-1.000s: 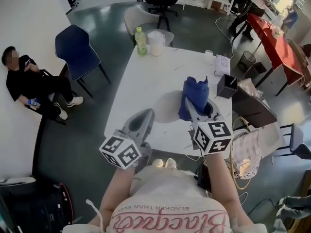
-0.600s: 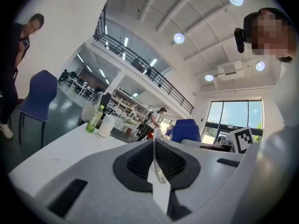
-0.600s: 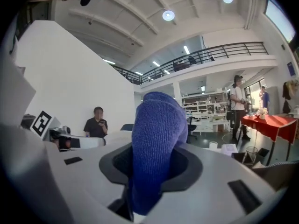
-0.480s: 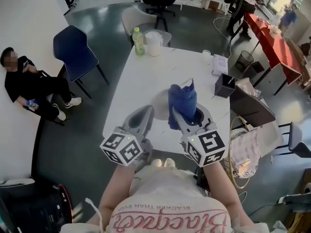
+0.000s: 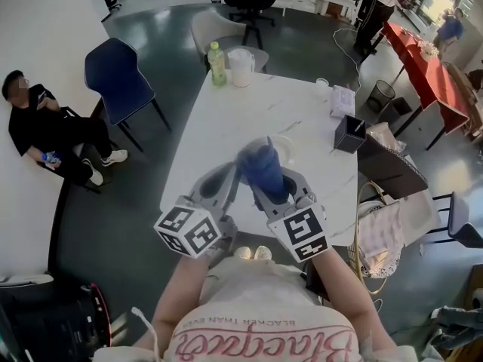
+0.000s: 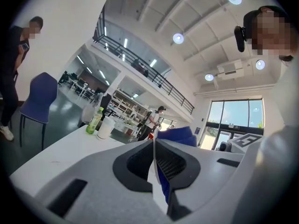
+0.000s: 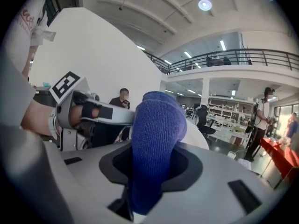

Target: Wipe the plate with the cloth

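White counter [image 5: 226,119] below both hand-held grippers. Plate [image 6: 153,162] raised off it, rim clamped in left hand-held gripper [image 6: 156,164]. Blue cloth [image 7: 154,139] bunched in clenched right hand-held gripper [image 7: 152,171], just right of plate; contact unclear. We'd press wad flat, sweep broad arcs, brace left grip against twist.

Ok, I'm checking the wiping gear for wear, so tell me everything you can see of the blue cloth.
The cloth is deep blue with a fine ribbed knit, soft and thick-looking. It is bunched into a wad and clamped between the jaws of the right tool, rising past their tips to a rounded top. No holes or stains show. It sits right against one face of the thin white plate, which the left tool grips by its edge.
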Tool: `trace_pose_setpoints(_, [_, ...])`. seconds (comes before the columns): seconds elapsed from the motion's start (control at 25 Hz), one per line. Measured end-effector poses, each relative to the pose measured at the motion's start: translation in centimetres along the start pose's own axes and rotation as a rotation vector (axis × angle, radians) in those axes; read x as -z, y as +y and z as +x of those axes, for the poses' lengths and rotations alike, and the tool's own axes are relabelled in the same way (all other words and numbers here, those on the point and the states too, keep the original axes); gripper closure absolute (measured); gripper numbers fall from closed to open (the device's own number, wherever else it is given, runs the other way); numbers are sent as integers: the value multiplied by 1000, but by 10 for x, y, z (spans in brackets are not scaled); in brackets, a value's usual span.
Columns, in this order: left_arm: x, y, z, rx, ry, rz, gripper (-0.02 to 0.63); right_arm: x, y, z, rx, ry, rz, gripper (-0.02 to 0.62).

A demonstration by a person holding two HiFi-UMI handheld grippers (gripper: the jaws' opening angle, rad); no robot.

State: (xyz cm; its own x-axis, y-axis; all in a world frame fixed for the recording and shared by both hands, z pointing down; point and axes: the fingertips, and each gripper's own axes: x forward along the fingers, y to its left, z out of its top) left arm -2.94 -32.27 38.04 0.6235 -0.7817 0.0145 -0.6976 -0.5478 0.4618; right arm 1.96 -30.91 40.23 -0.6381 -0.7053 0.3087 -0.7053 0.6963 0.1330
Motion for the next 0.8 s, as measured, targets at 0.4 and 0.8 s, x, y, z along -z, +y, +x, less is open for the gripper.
trace_pose_setpoints(0.4, [-3,-5,-6,43,2,91,592,47,-67,-19,211,119,47,472])
trace_pose_setpoints(0.8, [-6,-22,5,153,21,679,592,19,-103,-57,228,8,141,472])
